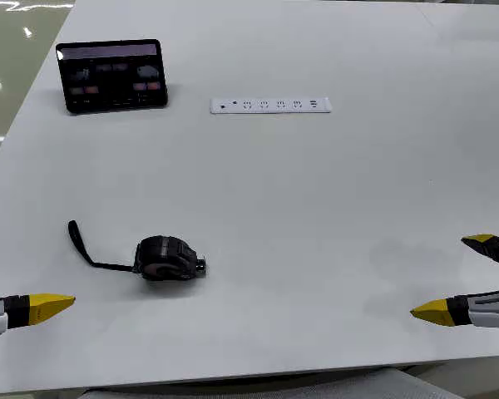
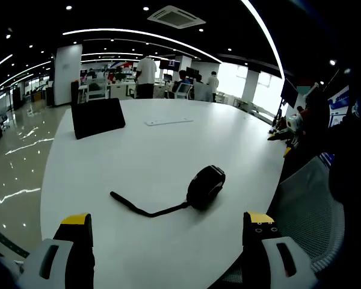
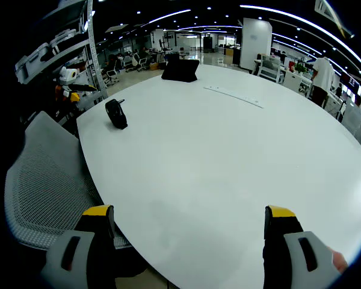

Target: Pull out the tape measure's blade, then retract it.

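While untouched — tape measure (black)

Tape measure, lower left of head view: black case, black strap. Table: plain white. Power strip, upper centre: white. Tablet, upper left: black, dim purplish screen. Left gripper and right gripper: yellow tips.

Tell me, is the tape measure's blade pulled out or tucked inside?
Inside: no blade extends from the tape measure; just its black strap trails out.
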### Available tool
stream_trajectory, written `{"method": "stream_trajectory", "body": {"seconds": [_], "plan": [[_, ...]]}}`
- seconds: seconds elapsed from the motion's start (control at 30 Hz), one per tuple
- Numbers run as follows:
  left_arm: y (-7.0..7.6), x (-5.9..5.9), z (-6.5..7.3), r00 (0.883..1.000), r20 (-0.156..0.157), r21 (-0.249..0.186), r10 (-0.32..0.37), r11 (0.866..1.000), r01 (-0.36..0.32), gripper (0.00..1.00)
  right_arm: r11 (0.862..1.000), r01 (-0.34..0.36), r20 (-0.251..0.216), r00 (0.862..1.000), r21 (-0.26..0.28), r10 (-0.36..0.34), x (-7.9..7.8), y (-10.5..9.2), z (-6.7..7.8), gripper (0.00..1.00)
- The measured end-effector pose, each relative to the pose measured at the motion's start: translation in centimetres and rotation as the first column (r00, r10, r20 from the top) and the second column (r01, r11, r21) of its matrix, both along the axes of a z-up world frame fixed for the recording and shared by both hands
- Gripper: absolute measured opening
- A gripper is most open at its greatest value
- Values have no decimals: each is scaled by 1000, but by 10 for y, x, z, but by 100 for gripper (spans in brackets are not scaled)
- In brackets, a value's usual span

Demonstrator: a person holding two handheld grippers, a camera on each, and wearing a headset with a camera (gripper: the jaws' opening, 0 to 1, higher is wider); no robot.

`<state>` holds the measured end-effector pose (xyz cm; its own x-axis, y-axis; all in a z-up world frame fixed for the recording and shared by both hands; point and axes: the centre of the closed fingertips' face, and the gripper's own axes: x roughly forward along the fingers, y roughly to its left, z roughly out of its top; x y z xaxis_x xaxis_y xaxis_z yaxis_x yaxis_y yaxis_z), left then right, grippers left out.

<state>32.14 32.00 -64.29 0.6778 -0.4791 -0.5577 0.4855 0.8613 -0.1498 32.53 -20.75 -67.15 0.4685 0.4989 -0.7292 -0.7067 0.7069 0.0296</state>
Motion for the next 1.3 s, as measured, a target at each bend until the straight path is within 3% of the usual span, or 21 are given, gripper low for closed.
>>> {"method": "stream_trajectory", "body": {"seconds": [0.37, 0.43, 0.5, 0.53, 0.67, 0.77, 0.8, 0.87, 0.9, 0.97, 1.0, 1.1, 1.23, 1.3], "plan": [[-5, -2, -4, 1000, -13, -6, -9, 1000, 9, 100, 1000, -9, -7, 1000, -10, 8, -1, -1, -1, 97], [-4, -1, -5, 1000, -16, -5, -12, 1000, 12, 100, 1000, -12, 0, 1000, -11, 12, 1, -1, 0, 98], [-5, 0, -5, 1000, -17, -7, -16, 1000, 16, 100, 999, -13, 36, 999, -32, 14, 7, -2, 1, 100], [-6, 1, -5, 1000, -19, -4, -23, 1000, 23, 100, 999, -18, 23, 1000, -27, 19, 5, 0, 1, 100], [-12, 6, -1, 999, -9, -3, -52, 999, 52, 100, 999, -37, 47, 998, -36, 39, 11, 8, 3, 100], [-27, 18, 13, 984, 105, 8, -141, 990, 141, 99, 997, -68, 81, 994, -27, 70, 19, 20, 7, 100], [-32, 20, 12, 978, 107, 32, -179, 984, 176, 100, 995, -96, 118, 988, -21, 98, 24, 28, 11, 100], [-41, 23, 9, 969, 76, 59, -233, 972, 229, 100, 993, -114, 121, 986, -18, 115, 27, 39, 12, 100], [-44, 25, 9, 966, 72, 59, -249, 968, 245, 100, 992, -128, 129, 983, -14, 128, 30, 44, 13, 100], [-56, 28, 10, 958, 36, 12, -283, 959, 283, 100, 989, -145, 132, 981, -12, 145, 35, 55, 15, 100], [-58, 32, 10, 957, 34, 25, -288, 958, 287, 100, 988, -157, 140, 978, -11, 157, 37, 60, 17, 100], [-72, 44, 13, 935, 39, 77, -351, 934, 348, 100, 982, -189, 154, 970, 0, 187, 43, 77, 19, 100], [-85, 57, 15, 923, 48, 116, -381, 920, 374, 100, 974, -226, 155, 962, 5, 223, 48, 93, 18, 100], [-92, 60, 14, 910, 47, 131, -411, 906, 403, 98, 969, -248, 153, 958, 11, 244, 50, 104, 18, 100]]}}
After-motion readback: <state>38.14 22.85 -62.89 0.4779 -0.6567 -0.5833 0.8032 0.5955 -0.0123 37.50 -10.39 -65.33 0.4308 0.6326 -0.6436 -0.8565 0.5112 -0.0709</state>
